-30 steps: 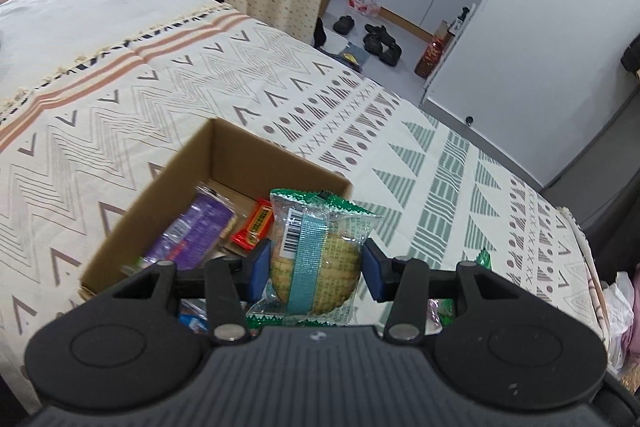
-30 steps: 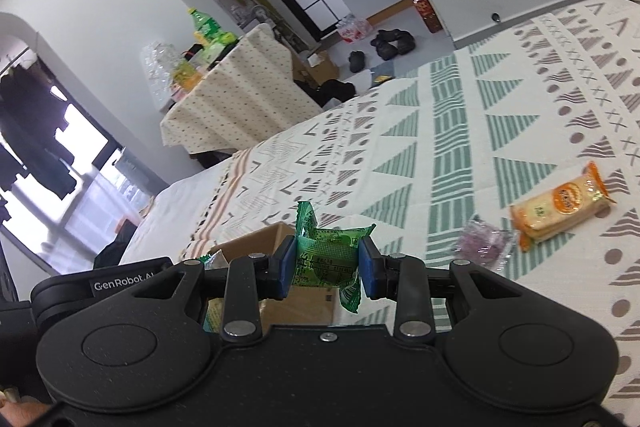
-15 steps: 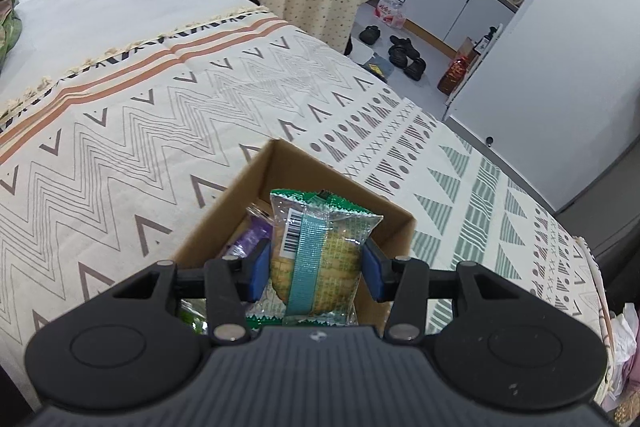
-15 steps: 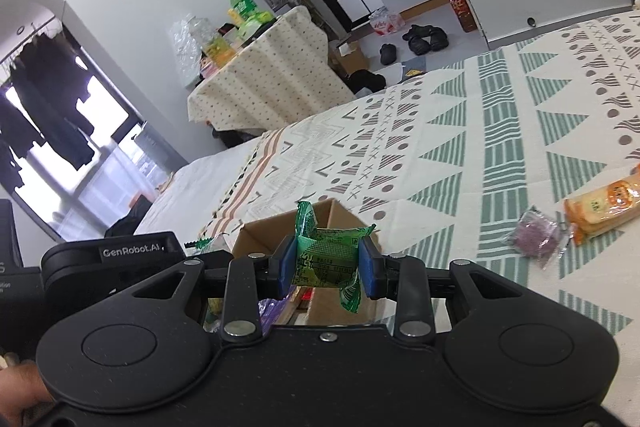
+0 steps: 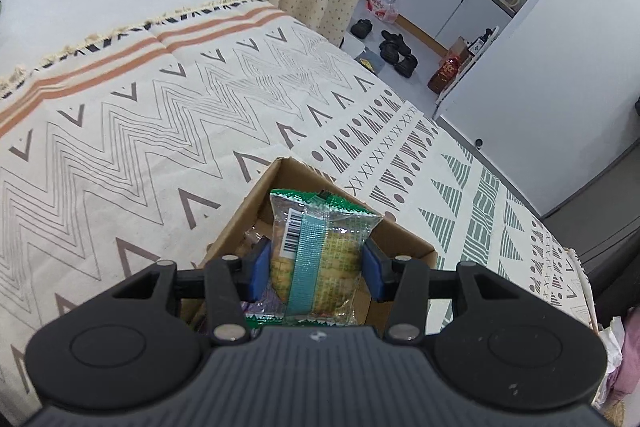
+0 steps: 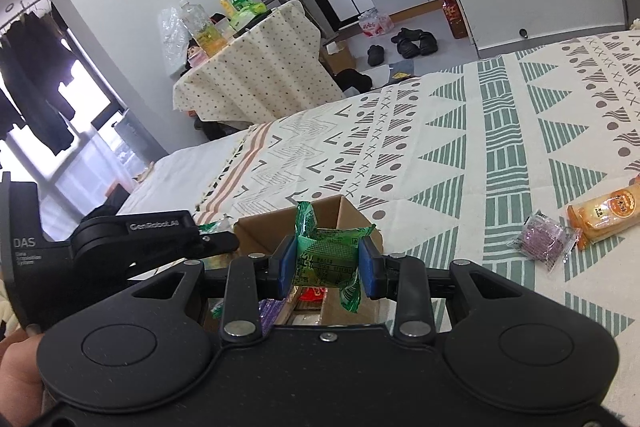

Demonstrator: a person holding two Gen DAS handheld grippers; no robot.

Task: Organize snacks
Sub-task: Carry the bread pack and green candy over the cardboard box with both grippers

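Two grippers we hold over the box (image 5: 404, 239): the left gripper (image 5: 316, 265) clamps a biscuit pack (image 5: 318, 247), the right gripper (image 6: 326, 263) clamps a green pack (image 6: 326, 259). Beyond the box's far rim, bare blanket (image 5: 160, 115) runs to the fringed edge. Toward the blanket's right edge, well apart from the box, lie a purple packet (image 6: 546, 241) and an orange pack (image 6: 604, 213).
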